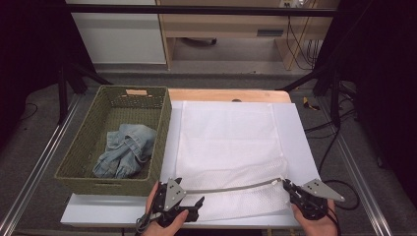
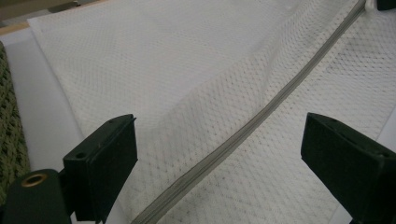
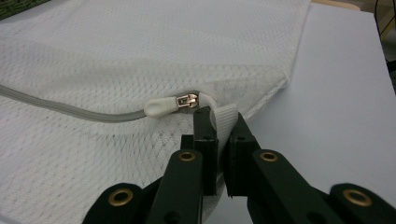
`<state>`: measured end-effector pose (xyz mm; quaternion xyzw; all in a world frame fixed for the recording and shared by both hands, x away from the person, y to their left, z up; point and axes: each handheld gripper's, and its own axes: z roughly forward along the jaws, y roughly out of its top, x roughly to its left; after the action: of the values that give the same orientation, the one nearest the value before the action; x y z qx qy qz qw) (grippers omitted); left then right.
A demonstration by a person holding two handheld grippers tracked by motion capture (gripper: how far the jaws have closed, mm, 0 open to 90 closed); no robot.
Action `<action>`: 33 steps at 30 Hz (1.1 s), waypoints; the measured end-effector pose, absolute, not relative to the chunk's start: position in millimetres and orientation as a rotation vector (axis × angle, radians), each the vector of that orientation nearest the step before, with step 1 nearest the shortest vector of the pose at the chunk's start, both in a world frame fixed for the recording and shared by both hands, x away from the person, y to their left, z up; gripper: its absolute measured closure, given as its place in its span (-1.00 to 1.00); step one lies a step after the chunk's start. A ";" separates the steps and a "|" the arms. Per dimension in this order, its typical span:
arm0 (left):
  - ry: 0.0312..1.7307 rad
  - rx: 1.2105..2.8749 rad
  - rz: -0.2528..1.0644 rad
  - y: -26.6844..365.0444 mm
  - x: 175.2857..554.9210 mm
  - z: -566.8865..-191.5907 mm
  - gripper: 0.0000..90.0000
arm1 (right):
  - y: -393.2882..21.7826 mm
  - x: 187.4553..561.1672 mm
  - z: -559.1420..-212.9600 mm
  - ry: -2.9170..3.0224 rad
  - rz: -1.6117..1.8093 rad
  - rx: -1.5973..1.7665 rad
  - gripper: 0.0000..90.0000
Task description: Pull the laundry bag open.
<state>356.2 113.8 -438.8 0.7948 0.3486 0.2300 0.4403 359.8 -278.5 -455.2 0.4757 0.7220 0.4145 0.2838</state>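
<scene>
The right gripper (image 3: pixel 218 135) pinches the bag's (image 1: pixel 226 142) tab (image 3: pixel 224 116). The left gripper (image 2: pixel 219 154) gapes over the zipper (image 2: pixel 243 133), which runs toward 2 o'clock.

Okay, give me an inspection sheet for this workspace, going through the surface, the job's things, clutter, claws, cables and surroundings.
Surface: table covered by a white sheet.
Job's things: white mesh laundry bag lying flat, grey zipper along its near edge, zipper pull at the right end.
Clutter: woven basket at left holding a denim garment.
Claws: left claw open, straddling the zipper; right claw shut on a white fabric tab beside the pull.
Cables: black cables on the floor at right.
Surroundings: wooden furniture behind the table.
</scene>
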 end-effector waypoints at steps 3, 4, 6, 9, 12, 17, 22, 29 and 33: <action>0.854 1.977 0.569 112.9 355.8 -437.2 -0.77 | -279.7 359.7 -453.7 1.920 1.123 1.275 0.91; 0.857 1.971 0.568 112.4 356.6 -435.7 -0.77 | -279.5 359.5 -453.0 1.917 1.124 1.276 0.91; 0.846 1.966 0.563 110.6 358.7 -432.4 -0.77 | -278.8 359.4 -451.6 1.908 1.133 1.269 0.90; 0.829 1.963 0.559 105.9 361.8 -426.8 -0.77 | -278.6 360.7 -450.3 1.895 1.149 1.261 0.91; 0.799 1.963 0.559 95.8 365.2 -416.1 -0.73 | -278.9 362.7 -451.0 1.893 1.172 1.268 0.91; 0.774 1.952 0.548 84.5 368.0 -408.8 -0.66 | -278.0 363.9 -450.6 1.890 1.191 1.264 0.91; 0.752 1.955 0.544 70.3 373.5 -408.1 -0.66 | -275.7 363.6 -449.7 1.891 1.187 1.244 0.91; 0.763 1.922 0.504 48.6 389.9 -415.1 -0.69 | -277.3 365.0 -452.5 1.891 1.197 1.246 0.91; 0.743 1.902 0.467 32.5 393.1 -417.5 -0.70 | -275.6 367.1 -455.2 1.908 1.187 1.233 0.90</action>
<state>393.1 32.5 -417.5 0.7863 0.3074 0.1932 0.4999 367.1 -275.6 -455.2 0.4612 0.7134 0.4439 0.2851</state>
